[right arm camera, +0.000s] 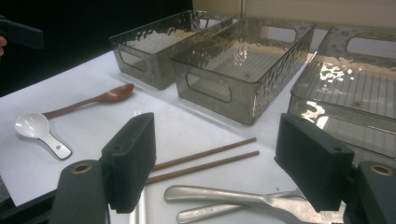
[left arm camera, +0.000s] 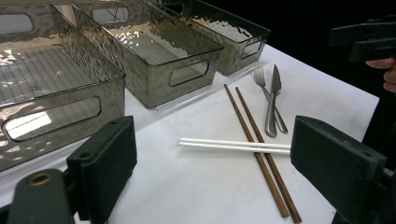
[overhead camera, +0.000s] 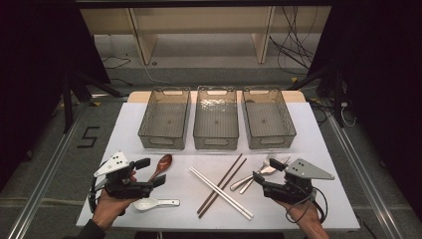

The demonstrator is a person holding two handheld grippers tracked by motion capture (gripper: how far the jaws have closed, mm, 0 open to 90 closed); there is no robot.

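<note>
Steel cutlery, silver metal fork and knife point(right arm camera: 233, 203), lies just under open, empty right gripper point(overhead camera: 259, 180): stiff, slippery, flat on white table point(overhead camera: 318, 149); better pinch handle middle. Left gripper point(overhead camera: 150, 172) open, empty, dark brown wooden spoon point(overhead camera: 161, 165) just beside.

Brown wooden spoon point(overhead camera: 162, 165) and white spoon point(overhead camera: 151, 203), flat, apart.

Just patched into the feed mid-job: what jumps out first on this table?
Three smoky clear bins stand empty in a row at the far edge of the white table. Nearer, brown chopsticks and white chopsticks cross mid-table. An open left claw waits by two spoons, an open right claw by a metal fork and knife.
</note>
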